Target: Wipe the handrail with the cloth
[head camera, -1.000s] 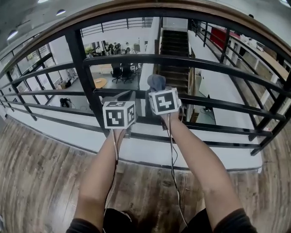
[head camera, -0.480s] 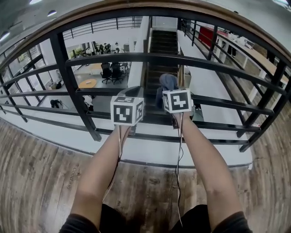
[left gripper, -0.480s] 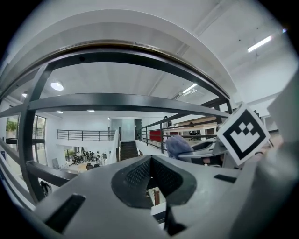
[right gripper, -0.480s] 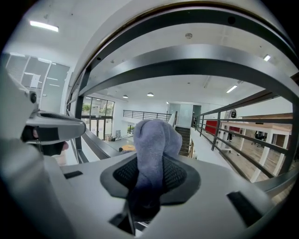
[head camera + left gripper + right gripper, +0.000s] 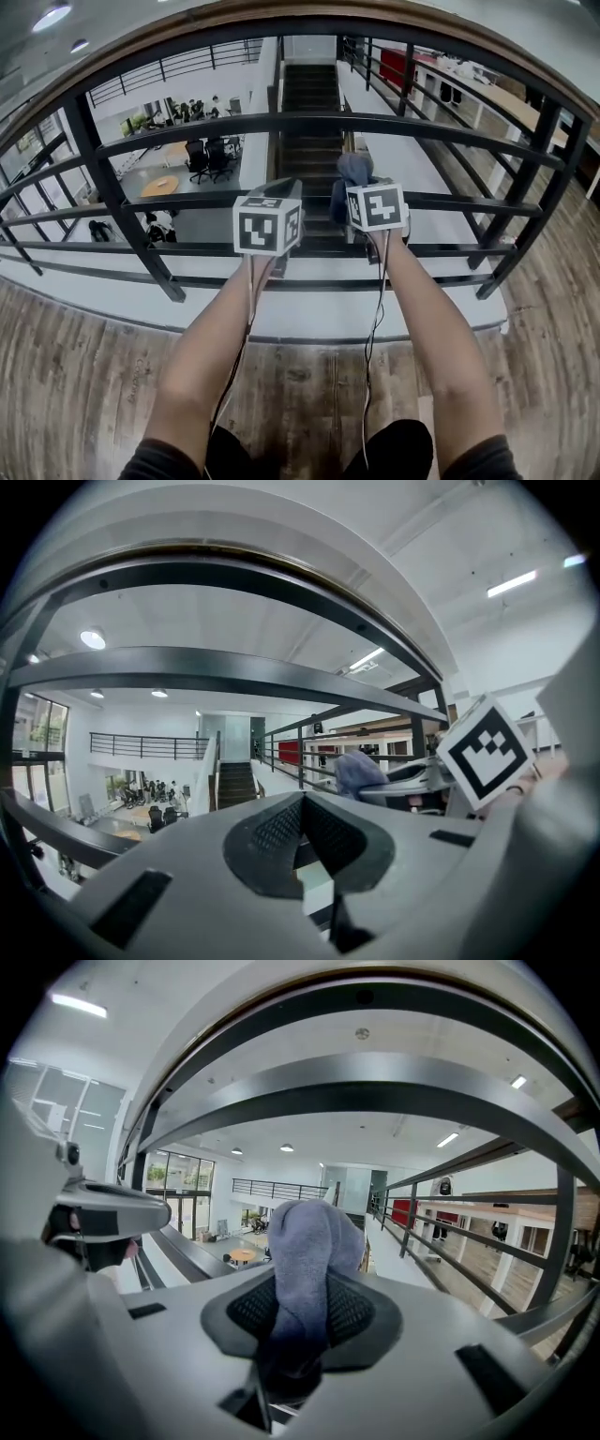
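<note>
Bunched grey-blue cloth [image 5: 353, 173] below wooden handrail [image 5: 300, 9]

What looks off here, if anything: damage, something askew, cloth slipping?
Nothing stands out. The right gripper is shut on the bunched grey cloth, which sits squarely between its jaws. The left gripper is shut and empty. The wooden handrail looks intact; the cloth is held below it, not on it yet.

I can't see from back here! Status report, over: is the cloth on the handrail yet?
Left gripper shut, empty. Right gripper shut on cloth. Cloth touching nothing, below handrail. Black bar crosses between them, over.
</note>
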Action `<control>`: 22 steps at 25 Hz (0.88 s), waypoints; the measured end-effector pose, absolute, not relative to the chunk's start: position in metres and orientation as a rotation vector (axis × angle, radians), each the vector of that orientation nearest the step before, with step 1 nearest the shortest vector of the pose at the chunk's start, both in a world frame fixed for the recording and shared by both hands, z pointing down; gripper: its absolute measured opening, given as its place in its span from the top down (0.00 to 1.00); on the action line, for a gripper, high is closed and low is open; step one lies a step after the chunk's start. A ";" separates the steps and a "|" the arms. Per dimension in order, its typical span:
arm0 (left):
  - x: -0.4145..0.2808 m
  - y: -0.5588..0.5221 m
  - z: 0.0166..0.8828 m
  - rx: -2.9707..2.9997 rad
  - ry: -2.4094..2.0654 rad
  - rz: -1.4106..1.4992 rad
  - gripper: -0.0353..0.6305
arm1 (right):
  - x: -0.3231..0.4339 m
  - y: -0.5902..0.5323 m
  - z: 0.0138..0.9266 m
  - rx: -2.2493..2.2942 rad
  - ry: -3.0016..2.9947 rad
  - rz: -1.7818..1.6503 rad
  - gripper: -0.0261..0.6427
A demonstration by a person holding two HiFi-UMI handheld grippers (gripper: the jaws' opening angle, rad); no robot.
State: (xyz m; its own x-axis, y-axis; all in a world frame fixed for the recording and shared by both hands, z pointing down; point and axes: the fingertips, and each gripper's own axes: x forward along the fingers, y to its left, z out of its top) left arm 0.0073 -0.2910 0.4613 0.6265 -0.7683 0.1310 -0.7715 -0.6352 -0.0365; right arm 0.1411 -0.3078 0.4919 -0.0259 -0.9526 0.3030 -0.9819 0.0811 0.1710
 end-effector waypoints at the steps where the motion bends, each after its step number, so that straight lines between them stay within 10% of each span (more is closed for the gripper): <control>1: 0.018 -0.289 0.461 2.815 -1.309 0.204 0.95 | 0.153 -0.305 0.492 1.929 -2.022 0.123 0.79; 22: 0.282 -0.220 0.470 2.976 -1.027 0.274 0.95 | 0.456 -0.228 0.493 2.157 -1.818 0.111 0.79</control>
